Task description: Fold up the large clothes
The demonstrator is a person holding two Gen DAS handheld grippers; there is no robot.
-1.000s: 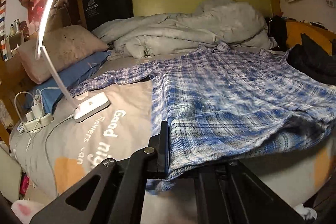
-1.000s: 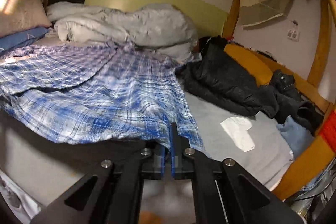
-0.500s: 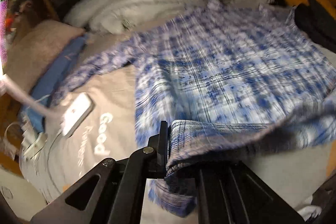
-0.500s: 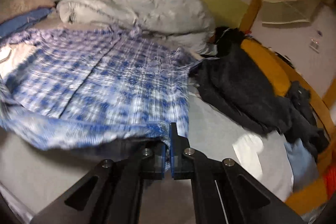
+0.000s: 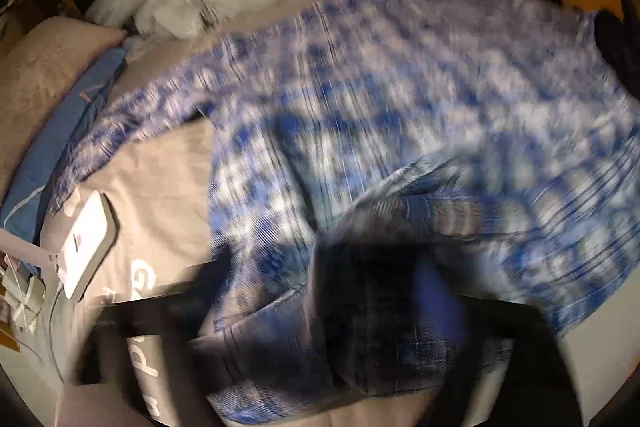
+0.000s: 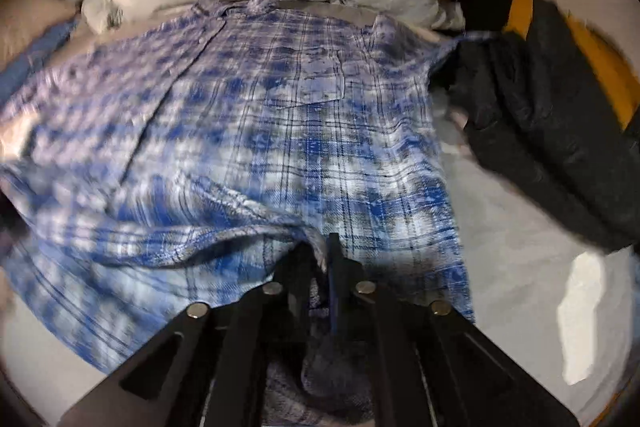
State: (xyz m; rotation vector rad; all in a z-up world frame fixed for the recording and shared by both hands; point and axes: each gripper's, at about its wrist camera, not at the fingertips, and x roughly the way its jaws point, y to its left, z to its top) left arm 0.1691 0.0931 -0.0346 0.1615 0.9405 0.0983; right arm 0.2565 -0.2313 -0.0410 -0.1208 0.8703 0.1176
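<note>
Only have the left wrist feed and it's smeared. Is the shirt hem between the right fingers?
Observer: Yes. The right gripper has just been opening a little, and the plaid shirt hem sits in the narrow gap. I cannot tell whether it is pinched.
Operator: Shirt face up?
Observer: Yes, its chest pocket faces up.
Operator: Anything to its right?
Observer: A white scrap, cloth or paper, lies on the sheet, apart from the shirt.
</note>
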